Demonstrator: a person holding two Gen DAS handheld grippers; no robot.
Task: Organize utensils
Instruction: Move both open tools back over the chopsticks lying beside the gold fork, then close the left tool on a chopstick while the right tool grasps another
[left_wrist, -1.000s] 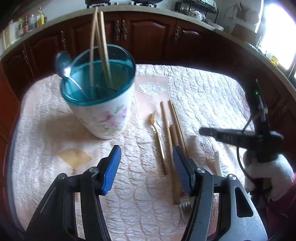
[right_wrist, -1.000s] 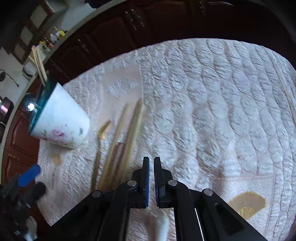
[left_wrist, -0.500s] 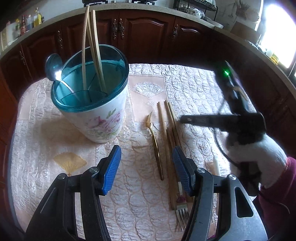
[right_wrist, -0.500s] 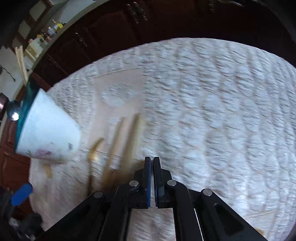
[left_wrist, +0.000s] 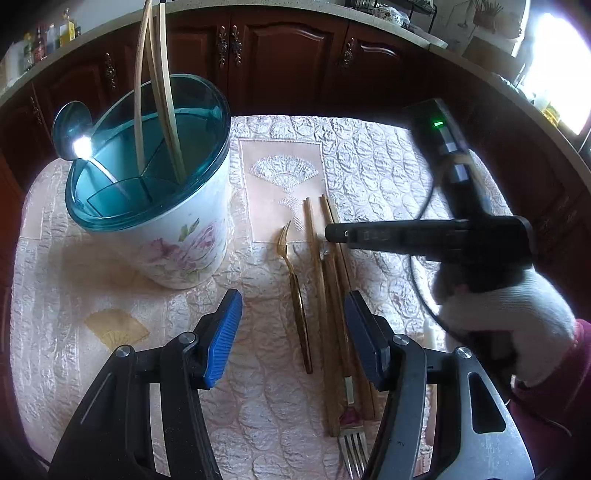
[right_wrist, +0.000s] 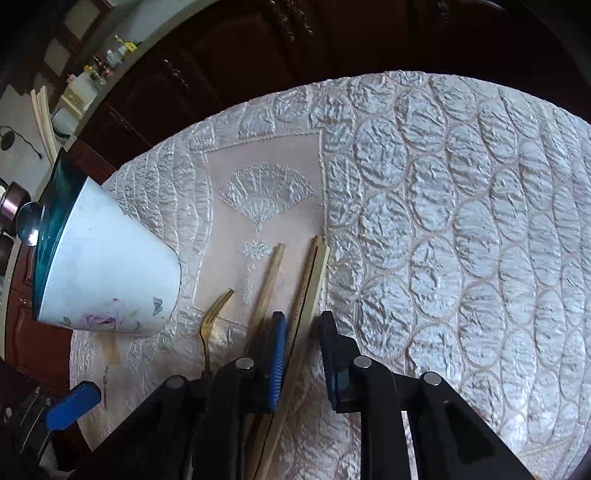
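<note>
A white floral utensil holder (left_wrist: 173, 236) with a teal rim holds two wooden chopsticks (left_wrist: 162, 92) and a metal spoon (left_wrist: 72, 127); it also shows in the right wrist view (right_wrist: 107, 266). On the cloth to its right lie a gold fork (left_wrist: 295, 284), several wooden chopsticks (left_wrist: 325, 288) and a silver fork (left_wrist: 352, 446). My left gripper (left_wrist: 293, 332) is open and empty above the gold fork. My right gripper (right_wrist: 301, 350) is open, its jaws astride a pair of chopsticks (right_wrist: 314, 273).
A quilted pink-white cloth (right_wrist: 461, 221) covers the table. Dark wooden cabinets (left_wrist: 288, 55) and a counter with bottles (left_wrist: 40, 48) stand behind. The gloved hand (left_wrist: 513, 325) holding the right gripper is at the right in the left wrist view.
My right gripper has opened from shut and come down to the left over the chopsticks. My left gripper has moved forward a little and stays open.
</note>
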